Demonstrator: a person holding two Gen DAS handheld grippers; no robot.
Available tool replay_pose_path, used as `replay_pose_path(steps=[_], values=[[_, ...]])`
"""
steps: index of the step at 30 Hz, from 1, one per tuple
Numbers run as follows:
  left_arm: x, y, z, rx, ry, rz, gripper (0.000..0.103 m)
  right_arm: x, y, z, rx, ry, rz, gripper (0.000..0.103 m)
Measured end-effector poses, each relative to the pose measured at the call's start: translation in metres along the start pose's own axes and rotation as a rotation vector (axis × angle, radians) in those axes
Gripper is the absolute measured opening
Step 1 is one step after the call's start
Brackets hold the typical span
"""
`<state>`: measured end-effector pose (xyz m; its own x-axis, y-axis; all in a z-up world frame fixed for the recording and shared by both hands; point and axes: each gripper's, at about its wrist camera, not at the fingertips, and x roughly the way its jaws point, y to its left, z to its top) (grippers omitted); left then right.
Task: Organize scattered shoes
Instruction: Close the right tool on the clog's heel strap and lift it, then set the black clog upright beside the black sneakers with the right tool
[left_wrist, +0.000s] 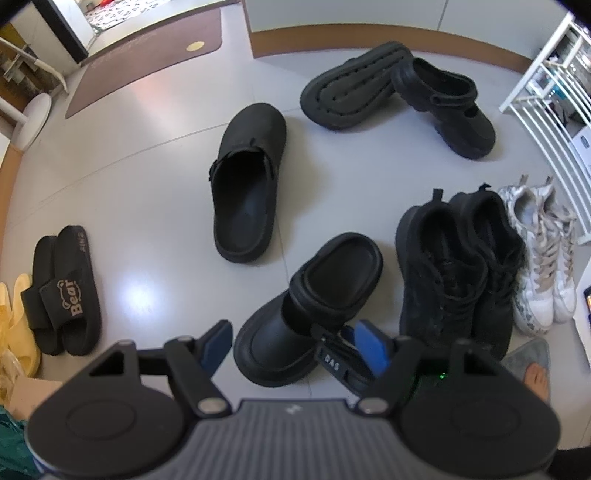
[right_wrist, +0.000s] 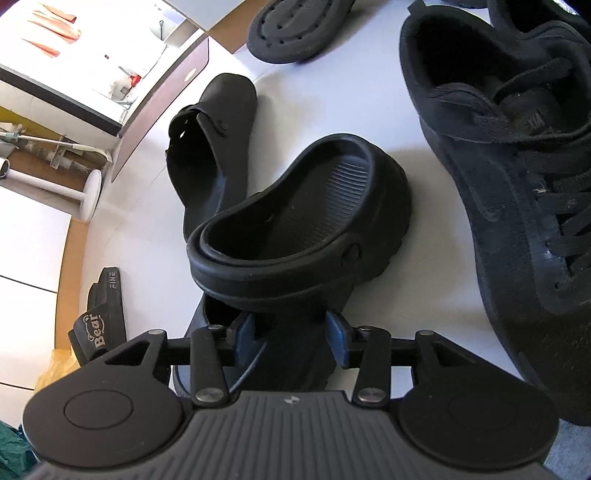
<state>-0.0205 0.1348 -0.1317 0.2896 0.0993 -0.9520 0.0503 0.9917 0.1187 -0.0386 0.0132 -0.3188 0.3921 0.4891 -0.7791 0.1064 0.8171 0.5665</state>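
Observation:
A black clog lies on the pale floor, toe toward me, its strap folded forward. My left gripper hangs above its toe, open wide, blue pads clear of the shoe. In the right wrist view the same clog fills the centre. My right gripper straddles its upper near the toe, jaws partly apart and not visibly pressing. One right finger shows beside the clog. A black mule lies behind it, and two more clogs stand further back, one sole-up and one upright.
A pair of black sneakers and a white pair stand at the right, below a white rack. Black "Bear" slides and yellow slippers sit at the left. A brown mat lies far back. A bare foot stands bottom right.

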Motion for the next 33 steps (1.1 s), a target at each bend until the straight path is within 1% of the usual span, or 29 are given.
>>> replay_pose_path(steps=[7, 13, 20, 22, 23, 24, 25, 26, 27, 28, 31, 33], values=[[0.001, -0.004, -0.001, 0.007, 0.000, 0.005, 0.075, -0.013, -0.001, 0.006, -0.056, -0.033, -0.080, 0.029], [0.000, -0.008, 0.001, 0.011, -0.010, 0.009, 0.075, -0.025, -0.013, 0.009, -0.104, -0.054, -0.128, 0.024], [0.002, -0.012, 0.002, 0.019, -0.006, 0.011, 0.075, -0.038, -0.023, 0.010, -0.131, -0.094, -0.185, 0.024], [0.002, -0.012, 0.003, 0.015, -0.007, 0.011, 0.075, -0.042, -0.025, 0.008, -0.134, -0.110, -0.209, 0.026], [0.001, -0.012, 0.004, 0.015, -0.008, 0.010, 0.075, -0.043, -0.026, 0.007, -0.132, -0.115, -0.215, 0.028], [0.001, -0.013, 0.004, 0.015, -0.008, 0.010, 0.075, -0.047, -0.028, 0.004, -0.119, -0.129, -0.220, 0.039], [0.001, -0.013, 0.004, 0.016, -0.007, 0.010, 0.075, -0.050, -0.028, 0.002, -0.112, -0.142, -0.220, 0.060], [0.002, -0.013, 0.005, 0.016, -0.006, 0.009, 0.075, -0.051, -0.028, 0.001, -0.111, -0.152, -0.221, 0.069], [0.002, -0.014, 0.005, 0.017, -0.005, 0.008, 0.075, -0.053, -0.026, -0.001, -0.115, -0.172, -0.222, 0.086], [0.002, -0.014, 0.005, 0.018, -0.004, 0.007, 0.075, -0.056, -0.024, -0.005, -0.125, -0.194, -0.217, 0.095], [0.002, -0.015, 0.006, 0.020, -0.003, 0.006, 0.075, -0.058, -0.013, -0.011, -0.172, -0.229, -0.205, 0.096], [0.002, -0.014, 0.006, 0.019, -0.004, 0.005, 0.076, -0.053, -0.003, -0.015, -0.214, -0.211, -0.204, 0.097]])
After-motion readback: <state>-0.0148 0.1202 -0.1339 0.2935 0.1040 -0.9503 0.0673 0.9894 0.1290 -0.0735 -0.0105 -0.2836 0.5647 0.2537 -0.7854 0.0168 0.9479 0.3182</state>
